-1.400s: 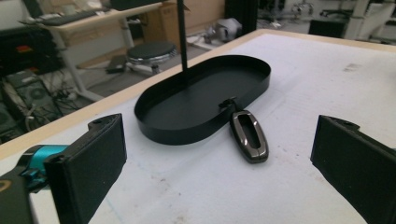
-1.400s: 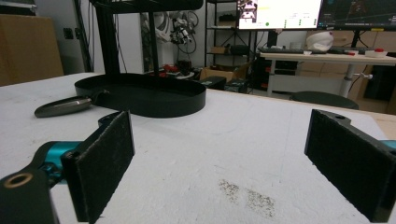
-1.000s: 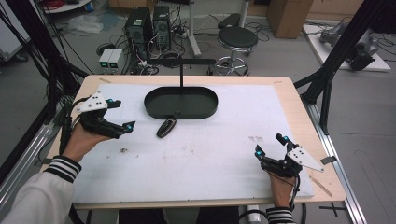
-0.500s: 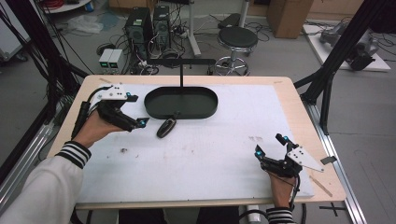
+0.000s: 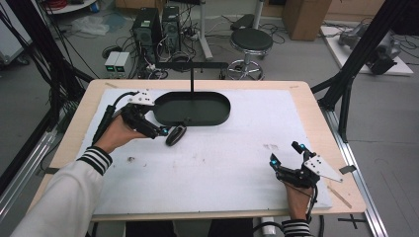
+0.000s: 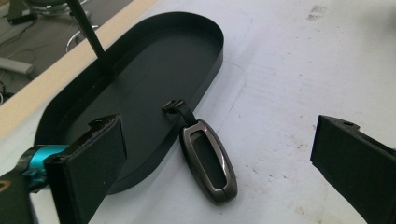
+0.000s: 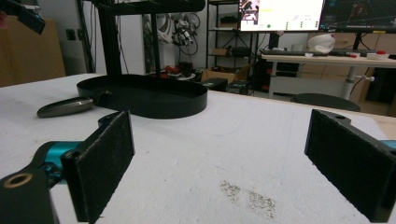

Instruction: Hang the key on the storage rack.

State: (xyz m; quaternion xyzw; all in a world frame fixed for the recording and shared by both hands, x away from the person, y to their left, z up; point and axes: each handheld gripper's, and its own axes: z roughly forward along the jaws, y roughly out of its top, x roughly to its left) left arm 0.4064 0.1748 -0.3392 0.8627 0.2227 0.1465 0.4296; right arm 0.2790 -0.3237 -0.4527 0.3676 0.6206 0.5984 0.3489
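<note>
We have swung our left tool [image 5: 165, 131] in from the left edge of the bench toward the black oval metal tray [image 5: 217, 116]; a second ago it hung well left of that tray, and now its spread jaws sit just beside the dark grey oblong key fob [image 5: 176, 135]. The fob lies flat on the white bench cover [image 5: 237, 163], touching the tray's near rim, unmoved. Judging from this, a grasp comes next. Our right tool [image 5: 284, 160] rests released, well apart from the tray.

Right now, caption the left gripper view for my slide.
Open left claw poised over a key fob lying against the black oval tray.
</note>
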